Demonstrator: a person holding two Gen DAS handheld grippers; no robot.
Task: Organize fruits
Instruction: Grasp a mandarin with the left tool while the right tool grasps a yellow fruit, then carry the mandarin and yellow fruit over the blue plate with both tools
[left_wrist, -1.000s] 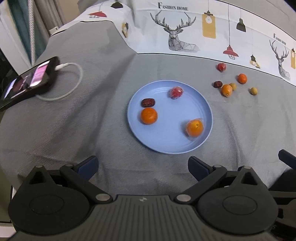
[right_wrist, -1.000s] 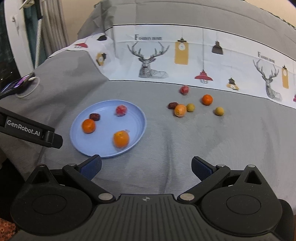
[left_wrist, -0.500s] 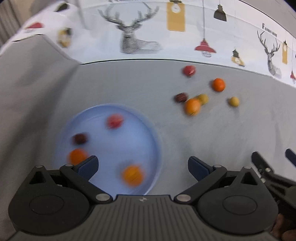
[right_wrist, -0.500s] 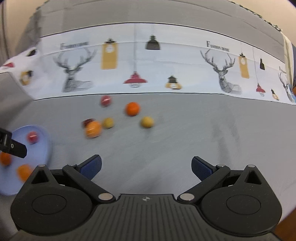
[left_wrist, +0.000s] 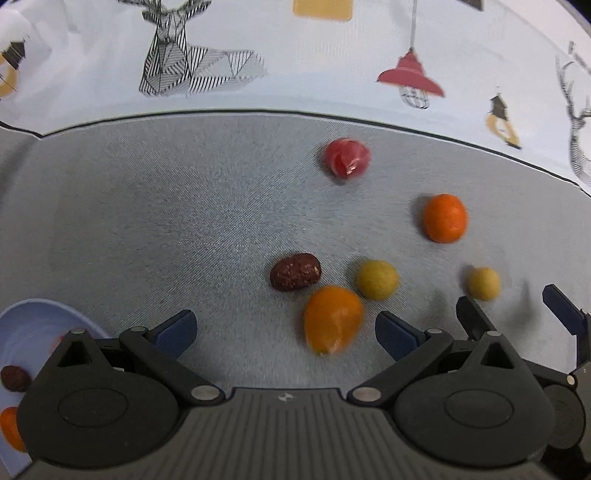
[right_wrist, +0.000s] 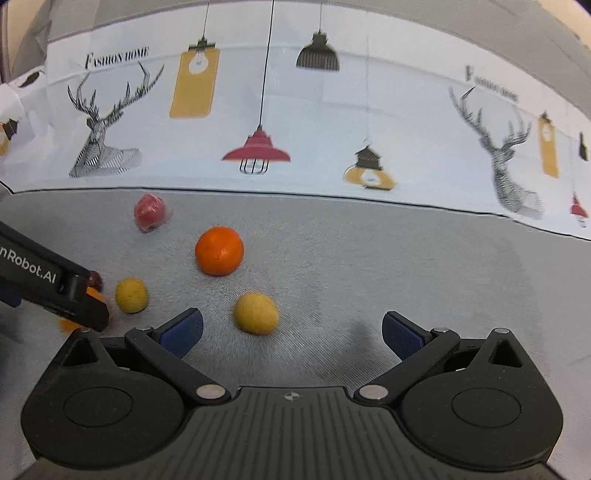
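Loose fruit lies on the grey cloth. In the left wrist view my left gripper (left_wrist: 284, 330) is open, an orange fruit (left_wrist: 333, 318) just ahead between its fingers, untouched. Beyond lie a dark red date (left_wrist: 294, 271), a yellow fruit (left_wrist: 377, 279), a second yellow fruit (left_wrist: 483, 283), an orange (left_wrist: 444, 218) and a wrapped red fruit (left_wrist: 347, 157). The blue plate (left_wrist: 33, 321) shows at lower left, holding a date (left_wrist: 14, 378) and an orange (left_wrist: 10, 428). My right gripper (right_wrist: 291, 330) is open, with a yellow fruit (right_wrist: 256, 313) close ahead, left of centre.
A white cloth printed with deer and lamps (right_wrist: 295, 122) covers the far side. The left gripper's finger (right_wrist: 55, 291) reaches in from the left of the right wrist view, partly hiding fruit. Bare grey cloth (right_wrist: 424, 266) spreads to the right.
Both grippers have swung right and moved forward, away from the plate and close to the loose fruit. Both stay open with nothing held.
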